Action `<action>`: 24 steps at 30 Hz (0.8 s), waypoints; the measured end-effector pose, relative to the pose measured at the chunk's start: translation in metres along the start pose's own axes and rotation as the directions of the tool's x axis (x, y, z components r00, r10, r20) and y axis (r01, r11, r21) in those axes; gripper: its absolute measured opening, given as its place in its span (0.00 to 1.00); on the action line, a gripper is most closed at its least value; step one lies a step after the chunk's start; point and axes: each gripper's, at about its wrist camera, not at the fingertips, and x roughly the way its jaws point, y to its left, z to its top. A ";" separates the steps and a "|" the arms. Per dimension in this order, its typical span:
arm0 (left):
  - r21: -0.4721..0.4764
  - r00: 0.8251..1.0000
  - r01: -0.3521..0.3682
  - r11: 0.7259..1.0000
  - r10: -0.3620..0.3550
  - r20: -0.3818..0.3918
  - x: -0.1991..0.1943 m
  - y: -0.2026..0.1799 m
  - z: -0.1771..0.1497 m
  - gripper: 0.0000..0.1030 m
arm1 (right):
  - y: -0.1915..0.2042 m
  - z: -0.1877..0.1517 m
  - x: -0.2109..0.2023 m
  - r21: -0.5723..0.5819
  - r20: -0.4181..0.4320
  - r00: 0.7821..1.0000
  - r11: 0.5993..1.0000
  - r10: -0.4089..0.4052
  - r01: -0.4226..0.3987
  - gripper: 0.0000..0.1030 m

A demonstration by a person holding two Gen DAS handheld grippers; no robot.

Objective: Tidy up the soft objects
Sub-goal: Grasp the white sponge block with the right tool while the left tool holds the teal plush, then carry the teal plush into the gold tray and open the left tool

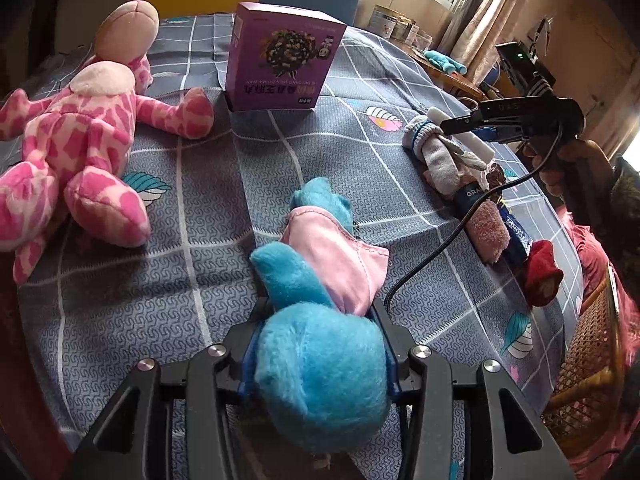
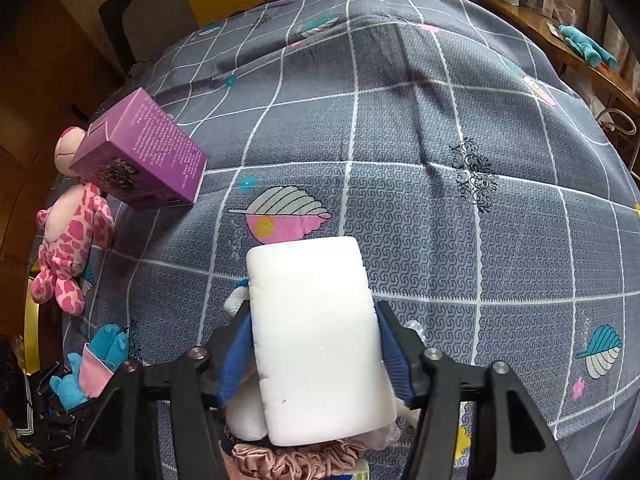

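We are partway through: our left gripper [image 1: 316, 344] has its jaws pinching the blue plush [image 1: 316, 364] low over the table [image 1: 192, 208], and our right gripper [image 2: 316, 360] clamps the white sponge [image 2: 316, 336] above the sock row [image 1: 452, 164]. Farther off, the pink giraffe [image 1: 76, 148] and purple box [image 1: 280, 60] are unsorted.

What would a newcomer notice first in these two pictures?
Probably the blue plush toy in a pink dress, clamped in the left gripper over the grey checked cloth. Next, the white foam block held in the right gripper. A pink spotted plush lies at the left, beside a purple box.
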 end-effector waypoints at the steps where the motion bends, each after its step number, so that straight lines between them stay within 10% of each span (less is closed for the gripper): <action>1: -0.002 1.000 -0.001 1.000 0.001 0.003 0.000 0.000 0.000 0.47 | 0.004 -0.001 -0.004 -0.013 0.010 1.000 1.000 -0.026 0.026 0.56; 10: -0.021 0.998 -0.010 1.000 0.011 0.056 -0.026 0.001 -0.002 0.46 | 0.064 -0.034 -0.060 -0.055 0.150 0.988 0.998 0.017 -0.009 0.56; 17: -0.043 0.989 -0.026 0.999 0.032 0.143 -0.074 0.004 -0.004 0.46 | 0.141 -0.091 -0.034 -0.102 0.106 0.992 0.993 0.064 -0.053 0.56; 24: -0.099 0.974 -0.075 0.992 0.095 0.208 -0.122 0.022 -0.019 0.46 | 0.177 -0.121 0.025 -0.175 0.025 0.993 0.977 -0.119 0.121 0.56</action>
